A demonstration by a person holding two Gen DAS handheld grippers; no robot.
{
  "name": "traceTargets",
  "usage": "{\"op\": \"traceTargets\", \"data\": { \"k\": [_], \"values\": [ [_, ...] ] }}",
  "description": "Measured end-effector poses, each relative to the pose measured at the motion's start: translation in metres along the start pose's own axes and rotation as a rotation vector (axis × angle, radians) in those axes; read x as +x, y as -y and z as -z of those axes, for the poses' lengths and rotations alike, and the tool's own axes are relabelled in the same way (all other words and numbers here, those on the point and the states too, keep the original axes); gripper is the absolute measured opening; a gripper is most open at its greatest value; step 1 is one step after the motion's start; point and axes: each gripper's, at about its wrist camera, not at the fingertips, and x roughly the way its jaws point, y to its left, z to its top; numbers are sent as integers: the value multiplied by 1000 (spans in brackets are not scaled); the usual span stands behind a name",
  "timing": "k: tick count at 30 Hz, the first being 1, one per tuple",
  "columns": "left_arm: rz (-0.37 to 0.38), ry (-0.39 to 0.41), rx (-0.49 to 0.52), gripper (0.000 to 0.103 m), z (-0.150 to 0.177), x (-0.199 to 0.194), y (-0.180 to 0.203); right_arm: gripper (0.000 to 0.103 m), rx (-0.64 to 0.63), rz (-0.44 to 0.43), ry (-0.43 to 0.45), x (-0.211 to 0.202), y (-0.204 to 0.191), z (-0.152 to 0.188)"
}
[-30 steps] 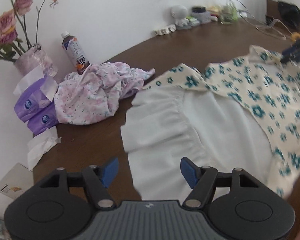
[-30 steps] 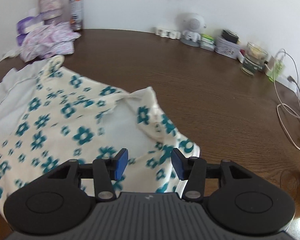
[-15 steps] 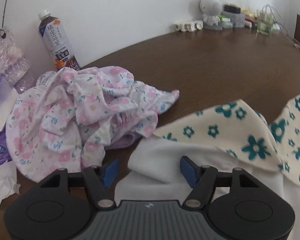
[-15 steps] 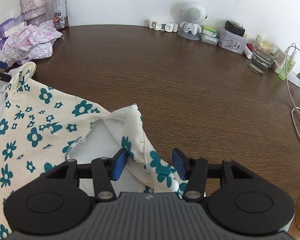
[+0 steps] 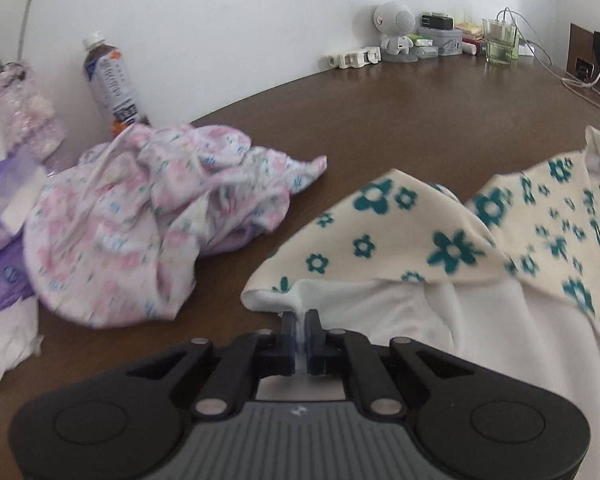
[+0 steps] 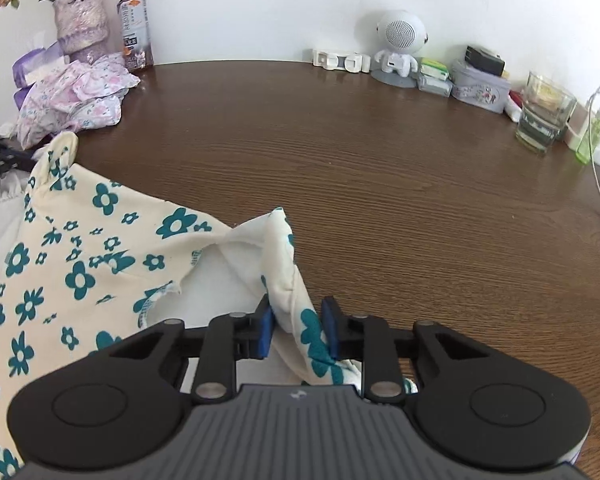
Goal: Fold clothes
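A cream garment with teal flowers and a white lining (image 5: 452,248) lies spread on the brown table; it also shows in the right wrist view (image 6: 80,264). My left gripper (image 5: 299,328) is shut on a white corner fold of this garment. My right gripper (image 6: 298,326) has its jaws partly closed around a twisted flowered strip of the same garment, with a small gap on each side. A crumpled pink flowered garment (image 5: 148,216) lies in a heap to the left, apart from the cream one.
A tea bottle (image 5: 112,84), a vase (image 6: 80,20) and purple tissue packs (image 5: 4,216) stand at the far left. A white robot speaker (image 6: 400,44), tins, a glass (image 6: 544,116) and cables line the back and right edge.
My left gripper has closed on the white corner of the cream garment. My right gripper has moved forward over the flowered strip and narrowed its jaws around it.
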Motion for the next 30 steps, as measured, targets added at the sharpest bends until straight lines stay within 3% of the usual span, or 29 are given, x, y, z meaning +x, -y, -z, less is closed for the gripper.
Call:
{"op": "traceTargets", "data": {
  "k": [7,11,15,16,18,23,25,30],
  "values": [
    [-97,-23,-70,4,38,-32,-1,21,-21,3,25,3,-6,-2],
    [-131,-12,-127,4,37,-28,-9,21,-30,21,31,8,-11,-8],
    [-153,27,-138,24,33,-38,-11,23,-23,11,40,3,-15,-10],
    [-146,54,-138,34,32,-45,-11,25,-18,4,48,-1,-15,-10],
    [-129,108,-140,37,30,-58,-12,29,1,-7,78,-15,-14,-7],
    [145,64,-397,43,22,-56,-24,37,44,6,145,-48,-10,5],
    [157,41,-465,43,19,-44,-27,39,57,-1,160,-57,-10,12],
    [107,-46,-601,50,9,-11,-37,41,56,-31,176,-71,-15,29]
  ]
}}
